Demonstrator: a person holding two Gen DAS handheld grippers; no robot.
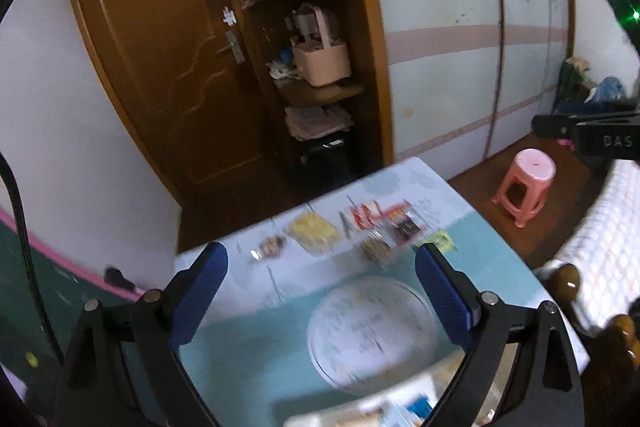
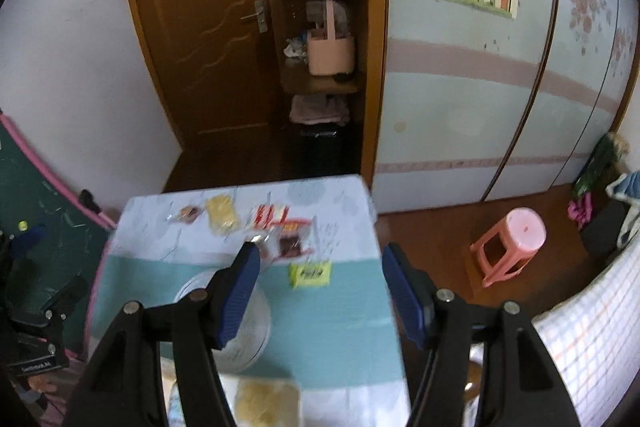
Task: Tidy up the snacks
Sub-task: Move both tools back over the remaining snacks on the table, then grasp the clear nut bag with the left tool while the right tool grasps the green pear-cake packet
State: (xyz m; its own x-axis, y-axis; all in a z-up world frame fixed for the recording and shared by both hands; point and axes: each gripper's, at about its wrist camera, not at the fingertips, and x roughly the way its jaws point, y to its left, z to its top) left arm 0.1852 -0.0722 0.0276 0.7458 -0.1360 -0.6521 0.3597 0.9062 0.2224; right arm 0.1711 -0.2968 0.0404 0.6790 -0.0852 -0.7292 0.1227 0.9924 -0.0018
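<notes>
Several snack packets lie in a loose row across the far part of the table [image 1: 248,347] [image 2: 344,327]: a yellow packet [image 1: 313,231] [image 2: 222,213], a red and white packet [image 1: 366,215] [image 2: 270,215], a dark packet [image 1: 406,227] [image 2: 291,245], a small brown packet [image 1: 272,246] [image 2: 188,214] and a lime-green packet [image 1: 440,239] [image 2: 311,274]. A round white lidded tin [image 1: 374,331] [image 2: 250,323] sits nearer. My left gripper [image 1: 322,291] is open and empty above the tin. My right gripper [image 2: 322,291] is open and empty above the table's right half.
A pink stool [image 1: 524,185] [image 2: 508,247] stands on the floor to the right of the table. A checked bed cover [image 2: 592,339] is at the near right. A brown door [image 1: 160,67] and open shelves [image 1: 316,27] are behind the table. Another packet [image 2: 266,403] lies at the near edge.
</notes>
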